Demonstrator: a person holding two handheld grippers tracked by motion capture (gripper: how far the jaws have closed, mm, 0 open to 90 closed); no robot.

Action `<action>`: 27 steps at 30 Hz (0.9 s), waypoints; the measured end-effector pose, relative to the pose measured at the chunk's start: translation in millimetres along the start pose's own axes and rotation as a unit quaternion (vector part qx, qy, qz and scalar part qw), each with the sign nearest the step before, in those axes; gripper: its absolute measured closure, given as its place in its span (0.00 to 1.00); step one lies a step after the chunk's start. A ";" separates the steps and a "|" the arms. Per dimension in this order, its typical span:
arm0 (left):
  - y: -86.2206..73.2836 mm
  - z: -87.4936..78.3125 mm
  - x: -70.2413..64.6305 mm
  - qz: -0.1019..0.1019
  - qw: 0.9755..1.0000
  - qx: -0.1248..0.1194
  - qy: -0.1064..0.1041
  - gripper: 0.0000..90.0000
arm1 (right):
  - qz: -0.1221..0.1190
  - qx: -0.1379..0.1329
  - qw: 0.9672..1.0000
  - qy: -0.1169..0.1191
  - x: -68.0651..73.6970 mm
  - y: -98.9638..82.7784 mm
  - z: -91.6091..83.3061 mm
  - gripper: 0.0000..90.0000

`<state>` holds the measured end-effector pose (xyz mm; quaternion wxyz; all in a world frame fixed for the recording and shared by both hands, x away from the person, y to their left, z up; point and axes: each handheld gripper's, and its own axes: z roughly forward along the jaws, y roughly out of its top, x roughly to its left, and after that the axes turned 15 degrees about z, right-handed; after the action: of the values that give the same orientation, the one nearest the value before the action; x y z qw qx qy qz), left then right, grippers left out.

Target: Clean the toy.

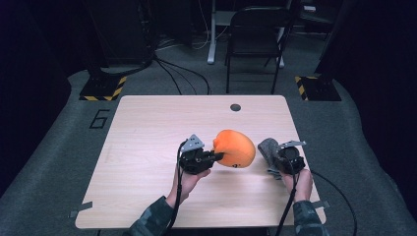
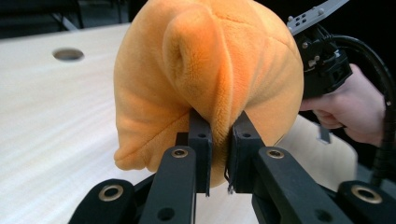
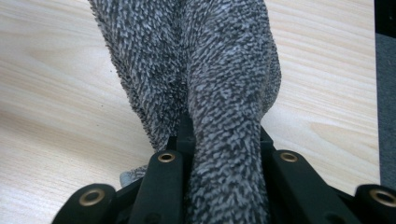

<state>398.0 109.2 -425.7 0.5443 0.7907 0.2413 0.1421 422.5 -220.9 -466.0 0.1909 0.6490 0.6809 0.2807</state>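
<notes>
An orange plush item point(image 1: 235, 148) hangs above the wooden table point(image 1: 147, 142), near its middle. My left gripper point(image 1: 218, 157) is shut on a fold of its fabric; in the left gripper view the orange plush point(image 2: 205, 74) bulges over the pinching jaws of that gripper point(image 2: 219, 135). To the right lies a grey speckled fuzzy cloth point(image 1: 268, 149). My right gripper point(image 1: 278, 156) is shut on it. In the right gripper view the grey cloth point(image 3: 219, 70) rises from between the jaws of the right gripper point(image 3: 224, 140) and drapes over them.
A round cable hole point(image 1: 235, 107) sits near the table's far edge. A black folding chair point(image 1: 255, 39) stands behind the table on grey carpet. Yellow-and-black striped bases point(image 1: 103, 88) flank the far corners. Cables trail from both grippers off the near edge.
</notes>
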 end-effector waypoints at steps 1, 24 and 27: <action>-1.7 1.5 1.3 -0.007 1.000 0.003 -0.005 0.91 | 0.003 -0.004 1.000 0.001 -0.1 0.0 0.4 0.82; -44.3 37.7 18.1 -0.079 0.995 0.053 -0.006 0.88 | -0.044 -0.047 0.995 0.072 59.1 23.7 -47.5 0.82; -43.8 37.9 15.6 -0.076 0.996 0.054 -0.002 0.88 | -0.072 -0.055 0.991 0.096 89.9 30.0 -59.2 0.82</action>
<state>419.7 100.3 -480.9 0.5107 0.7986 0.3067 0.0860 401.3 -139.8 -392.1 0.1801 0.5568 0.7245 0.3641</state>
